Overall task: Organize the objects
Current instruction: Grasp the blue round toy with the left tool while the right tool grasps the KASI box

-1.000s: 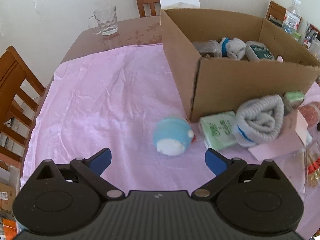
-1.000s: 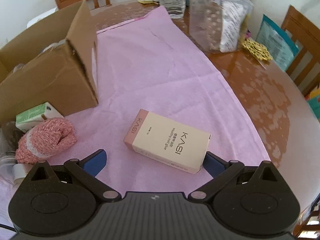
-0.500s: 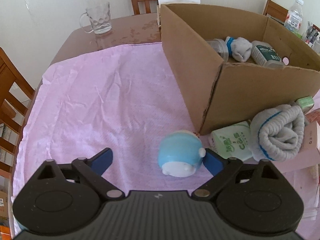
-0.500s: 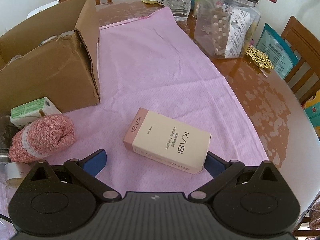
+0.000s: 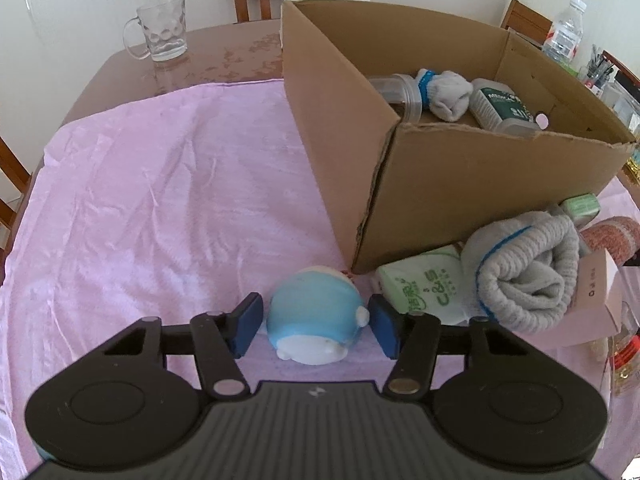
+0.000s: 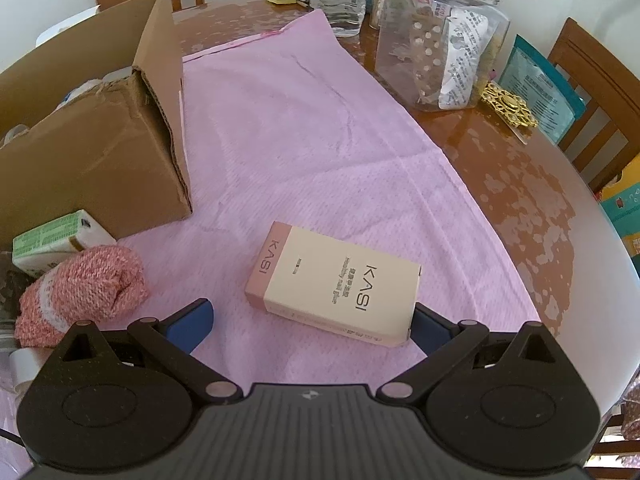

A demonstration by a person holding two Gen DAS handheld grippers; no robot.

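Pink cloth (image 5: pixel 160 208) covers most of the brown dining table (image 5: pixel 224 52), and the sorting happens on it.

The left gripper (image 5: pixel 316 326) has just been closing, and the small blue-and-white toy (image 5: pixel 316 322) sits between its blue pads (image 5: pixel 247 328). A sliver of gap shows on each side, so the pads look close to the toy but not yet clearly pressing on it. To do this step well, close evenly on the widest part of the rounded body; it is smooth and domed, so a grip too high would likely squirt it out. Keep the pads low and square before lifting.

At two o'clock from the toy lies a green tissue pack (image 5: pixel 420 292), just beside the right pad, with a rolled grey sock (image 5: pixel 528 276) leaning on it; avoid snagging either one. At one o'clock stands the cardboard box (image 5: pixel 460 184), already holding a jar, a sock and a bottle, the likely destination. A glass mug (image 5: pixel 160 28) stands far off at eleven o'clock.

The right gripper (image 6: pixel 310 326) hangs with its jaws wide apart around a cream KASI carton (image 6: pixel 336 284), whose near corner sits by the right pad. A pink sock (image 6: pixel 80 292) lies at nine o'clock.
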